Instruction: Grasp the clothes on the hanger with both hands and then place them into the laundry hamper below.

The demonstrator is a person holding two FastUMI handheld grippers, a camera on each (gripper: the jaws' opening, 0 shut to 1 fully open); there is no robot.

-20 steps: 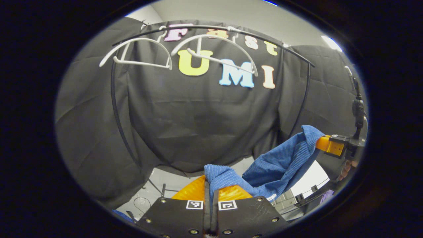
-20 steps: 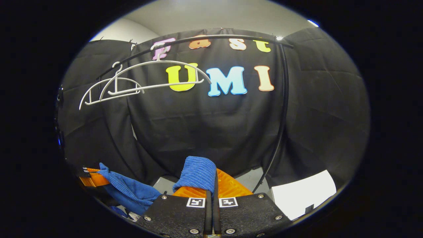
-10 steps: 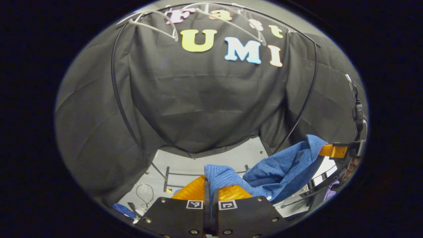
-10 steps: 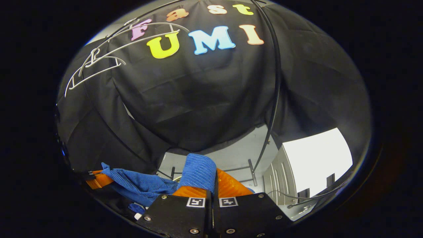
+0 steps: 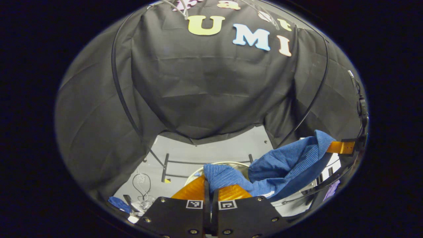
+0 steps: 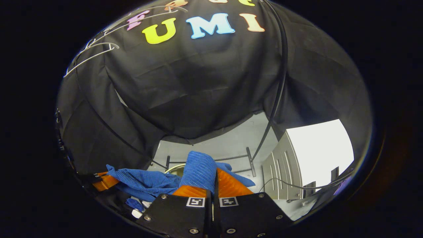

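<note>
Two hand-held grippers each pinched one end of the blue garment. In the left gripper view, the left hand-held gripper had its fingers pressed together on a fold of the cloth, which bunched up just above the fingertips and ran off to the right. There it rose to the right hand-held gripper, seen at the far right edge with the cloth's corner clamped in it.

In the right gripper view, the right hand-held gripper was likewise closed on the garment, a rolled fold lying over its left finger. From there the cloth sagged leftward to the left hand-held gripper, low at the left edge.

Just beyond the left gripper's fingertips, under the cloth, showed the pale round rim of the hamper. Past it lay the grey floor with the black rack's foot bars. Farther off hung the black cloth wall. High up and to the left in the right gripper view hung white hangers, bare.
</note>
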